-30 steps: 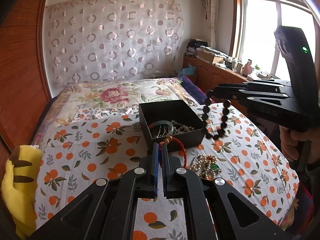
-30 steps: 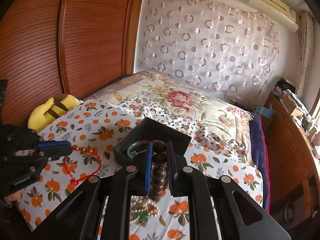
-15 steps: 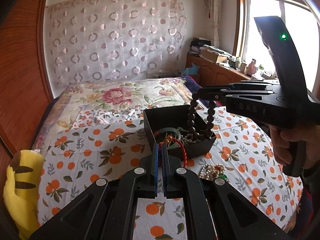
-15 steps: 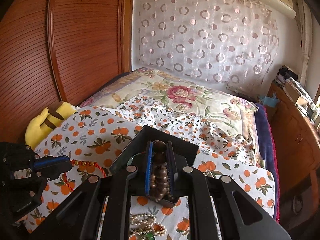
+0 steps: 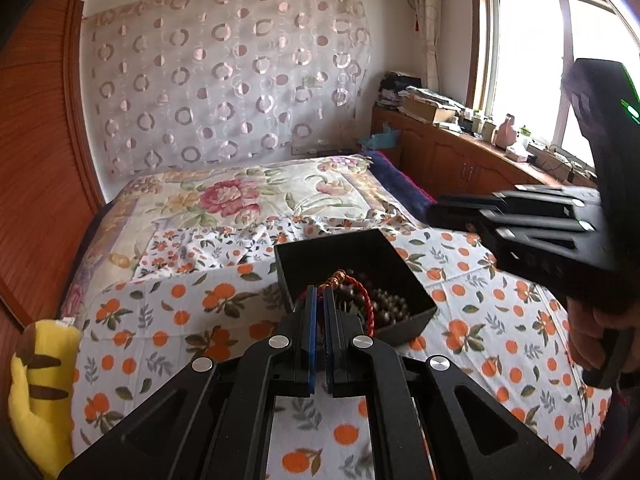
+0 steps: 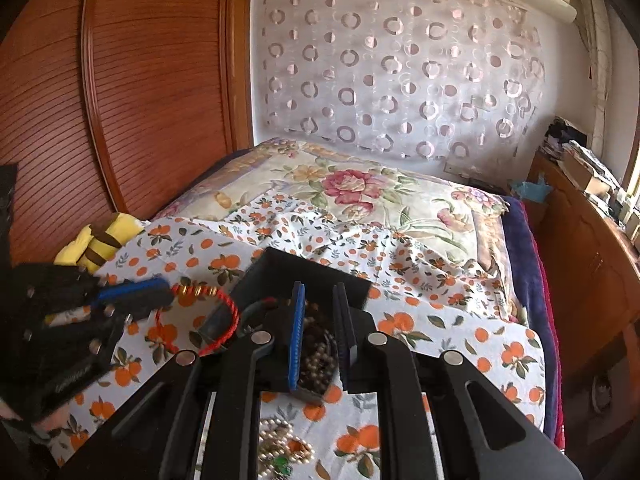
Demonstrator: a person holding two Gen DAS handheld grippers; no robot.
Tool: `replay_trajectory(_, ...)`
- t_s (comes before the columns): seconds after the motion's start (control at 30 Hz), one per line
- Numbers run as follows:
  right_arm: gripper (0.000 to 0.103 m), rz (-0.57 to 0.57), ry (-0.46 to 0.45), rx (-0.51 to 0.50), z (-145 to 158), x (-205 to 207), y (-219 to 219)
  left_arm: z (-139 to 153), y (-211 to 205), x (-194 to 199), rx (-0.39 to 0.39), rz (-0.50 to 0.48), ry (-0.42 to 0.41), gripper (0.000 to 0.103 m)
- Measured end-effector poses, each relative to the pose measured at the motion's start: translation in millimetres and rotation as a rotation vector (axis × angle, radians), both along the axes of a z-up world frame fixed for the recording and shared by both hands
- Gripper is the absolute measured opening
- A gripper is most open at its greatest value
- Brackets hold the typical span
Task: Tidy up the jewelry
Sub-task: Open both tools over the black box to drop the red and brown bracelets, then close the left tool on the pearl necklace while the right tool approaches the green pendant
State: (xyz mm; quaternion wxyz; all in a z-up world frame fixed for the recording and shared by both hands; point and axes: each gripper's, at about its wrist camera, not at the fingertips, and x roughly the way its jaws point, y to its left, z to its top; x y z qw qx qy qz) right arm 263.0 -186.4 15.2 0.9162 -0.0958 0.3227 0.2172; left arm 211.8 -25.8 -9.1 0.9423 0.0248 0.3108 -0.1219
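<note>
A black open box (image 5: pixel 384 248) sits on the orange-print bedspread; it also shows in the right wrist view (image 6: pixel 312 270). My left gripper (image 5: pixel 319 292) is shut on a red cord bracelet (image 5: pixel 362 292) with gold beads, held at the box's near edge; the bracelet also shows in the right wrist view (image 6: pixel 228 324). A dark wooden bead bracelet (image 5: pixel 382 304) lies inside the box. My right gripper (image 6: pixel 320 320) is open and empty just above the box, the beads (image 6: pixel 316 354) showing between its fingers. A pile of pearl jewelry (image 6: pixel 280 446) lies on the spread in front of the box.
A yellow striped plush toy (image 5: pixel 36 380) lies at the bed's left edge by the wooden wardrobe (image 6: pixel 120 92). A wooden cabinet (image 5: pixel 460 156) with clutter runs under the window on the right. The flowered quilt (image 5: pixel 248 196) covers the far bed.
My right gripper has opened and let the dark bead bracelet drop into the box. My left gripper has moved closer to the box with the red cord bracelet.
</note>
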Motion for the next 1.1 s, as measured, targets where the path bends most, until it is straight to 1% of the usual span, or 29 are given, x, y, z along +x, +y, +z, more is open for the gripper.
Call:
replay_trajectory(0.23, 0.016, -0.024, 0.014, -0.006, -12.1, -5.9, -27.1, -8.7, -14.5, 29.2, 0.004, 0.003, 0.027, 0.002)
replay_trajectory(0.33, 0.016, -0.025, 0.018, -0.012, -17.7, -11.4, -32.5, -11.4, -16.9, 38.2, -0.008, 0.000, 0.035, 0.002)
replay_trajectory(0.4, 0.016, -0.023, 0.011, -0.030, -22.7, -18.1, -33.6, -12.4, -16.6, 41.8, -0.030, -0.008, 0.036, 0.002)
replay_trajectory(0.47, 0.016, -0.015, 0.005, -0.043, -27.2, -24.4, -33.4, -13.7, -16.5, 44.2, -0.039, -0.005, 0.046, 0.007)
replay_trajectory(0.57, 0.016, 0.001, 0.022, -0.052, -36.5, -31.2, -32.1, -16.5, -16.1, 44.6, -0.038, 0.005, 0.055, 0.013)
replay_trajectory(0.67, 0.016, 0.015, 0.040, -0.051, -46.5, -37.8, -29.1, -19.4, -15.9, 40.4, -0.036, 0.006, 0.062, 0.013)
replay_trajectory(0.77, 0.016, 0.034, 0.058, -0.043, -55.8, -43.9, -26.8, -21.4, -13.2, 32.5, -0.032, 0.003, 0.063, 0.023)
replay_trajectory(0.83, 0.016, 0.043, 0.070, -0.044, -62.1, -48.0, -23.6, -21.9, -11.2, 26.7, -0.025, 0.001, 0.062, 0.026)
replay_trajectory(0.87, 0.017, 0.047, 0.077, -0.046, -65.9, -49.7, -22.1, -22.8, -10.3, 24.4, -0.022, 0.004, 0.065, 0.029)
replay_trajectory(0.93, 0.017, 0.045, 0.078, -0.068, -72.9, -51.1, -18.7, -25.7, -5.8, 19.4, -0.033, 0.008, 0.078, 0.032)
replay_trajectory(1.0, 0.017, 0.044, 0.096, -0.076, -80.1, -49.5, -17.7, -27.4, -2.8, 15.5, -0.042, 0.004, 0.082, 0.034)
replay_trajectory(1.1, 0.017, 0.031, 0.113, -0.075, -88.0, -49.2, -19.1, -28.5, 0.3, 8.5, -0.034, -0.003, 0.077, 0.038)
